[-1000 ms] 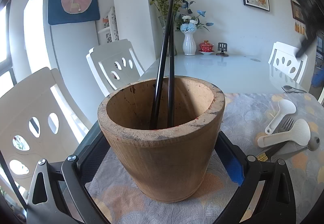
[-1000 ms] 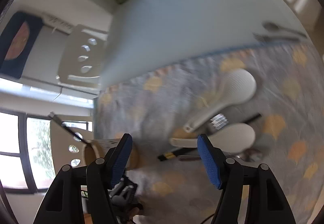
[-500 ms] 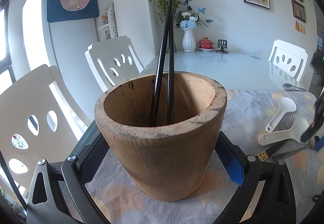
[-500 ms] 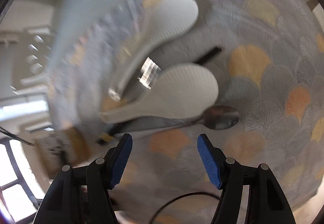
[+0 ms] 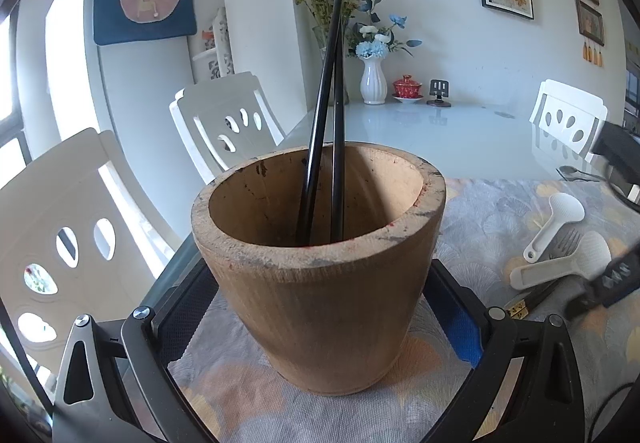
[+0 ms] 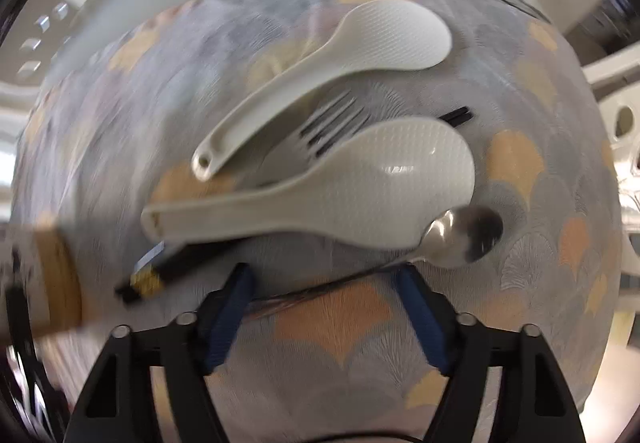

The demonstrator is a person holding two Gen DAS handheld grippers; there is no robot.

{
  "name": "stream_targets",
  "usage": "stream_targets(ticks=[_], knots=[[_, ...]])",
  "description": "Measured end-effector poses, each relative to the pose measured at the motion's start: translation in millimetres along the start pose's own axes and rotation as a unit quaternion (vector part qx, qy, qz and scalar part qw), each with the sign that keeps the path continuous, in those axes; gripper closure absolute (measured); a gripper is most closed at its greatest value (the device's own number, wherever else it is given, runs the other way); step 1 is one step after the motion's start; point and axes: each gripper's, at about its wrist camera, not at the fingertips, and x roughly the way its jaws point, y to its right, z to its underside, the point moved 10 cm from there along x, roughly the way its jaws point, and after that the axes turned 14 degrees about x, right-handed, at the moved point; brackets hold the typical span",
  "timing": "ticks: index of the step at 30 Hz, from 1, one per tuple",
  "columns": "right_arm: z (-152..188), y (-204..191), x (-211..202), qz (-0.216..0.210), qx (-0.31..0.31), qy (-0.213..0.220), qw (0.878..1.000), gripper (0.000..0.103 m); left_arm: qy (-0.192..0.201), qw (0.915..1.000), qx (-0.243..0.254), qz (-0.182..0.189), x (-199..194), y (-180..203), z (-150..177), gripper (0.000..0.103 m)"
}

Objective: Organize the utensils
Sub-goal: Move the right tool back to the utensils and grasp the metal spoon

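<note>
A wooden pot (image 5: 320,283) stands on the patterned mat with my left gripper (image 5: 324,327) shut on its sides. Two black chopsticks (image 5: 336,123) lean inside it. My right gripper (image 6: 326,307) points straight down at the mat, its jaws closing. The thin handle of a metal spoon (image 6: 464,239) lies between the blue pads (image 6: 232,307), which are not pressing on it. Just beyond lie two white rice paddles (image 6: 396,39) (image 6: 360,187), a fork (image 6: 332,119) and a pair of black chopsticks (image 6: 160,271) partly under the nearer paddle.
The mat (image 6: 332,343) covers the near end of a white glass table (image 5: 440,135). A second spoon (image 5: 572,173) lies past the mat's far edge. White chairs (image 5: 224,123) stand around, and a vase (image 5: 372,79) and a red cup sit at the far end.
My right gripper has tipped to point down and dropped close over the spoon handle, its jaws slightly narrower. The left gripper and pot have stayed put.
</note>
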Motion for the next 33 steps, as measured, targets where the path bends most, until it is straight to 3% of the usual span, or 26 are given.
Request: stream_targets(ticks=[1,3,6,10,13,15,17,20,25,26,27,31,33], knots=[[2.7,2.0,-1.5,-0.003,-0.008,-0.001,1.0,0.052,-0.001,1.0,0.001,0.0,0.2,0.1,0.0,0.002],[12.4,11.0,-6.5,-0.011,-0.026,-0.002,1.0,0.081,0.002,1.0,0.002,-0.002,-1.2,-0.3,-0.6,0.002],[30.6,26.2,-9.9,-0.029,-0.047,-0.013,0.998,0.095,0.004,1.0,0.0,-0.002,-2.7,-1.3,-0.6,0.002],[60.1,47.3,-8.9,-0.058,-0.057,-0.088,0.993,0.097,0.005,1.0,-0.001,-0.002,-3.2,-1.5,0.0,0.002],[55.3,64.6,-12.9,-0.086,-0.016,-0.111,0.99,0.096,0.004,1.0,0.001,-0.004,-3.5,-1.3,-0.1,0.002],[35.3,76.4,-15.5,-0.095,0.014,-0.089,0.991,0.08,0.005,1.0,0.0,-0.003,-3.6,-1.0,-0.1,0.002],[25.8,77.1,-11.5,-0.103,0.02,-0.103,0.989,0.065,0.005,1.0,0.0,-0.003,-3.2,-0.3,-0.2,0.002],[17.4,68.3,-5.5,-0.096,-0.019,-0.102,0.99,0.061,0.004,1.0,0.001,-0.003,-3.4,-1.0,-0.2,0.002],[19.9,54.8,-4.1,-0.01,-0.15,-0.035,0.988,0.075,0.0,1.0,0.002,-0.003,-1.7,-0.9,0.7,0.002],[20.6,57.4,-4.7,-0.012,-0.153,-0.034,0.988,0.085,0.0,1.0,0.001,-0.002,-2.2,-1.0,0.8,0.002],[19.5,57.7,-5.7,-0.021,-0.144,-0.037,0.989,0.097,0.001,1.0,0.001,-0.002,-2.3,-0.9,0.2,0.002],[12.6,54.0,-9.2,-0.072,-0.118,-0.039,0.99,0.098,0.002,1.0,0.002,-0.005,-3.1,-0.2,-0.4,0.002],[17.9,49.7,-11.4,-0.144,-0.084,-0.069,0.984,0.099,0.002,1.0,0.001,-0.004,-3.1,-0.3,-0.2,0.002]])
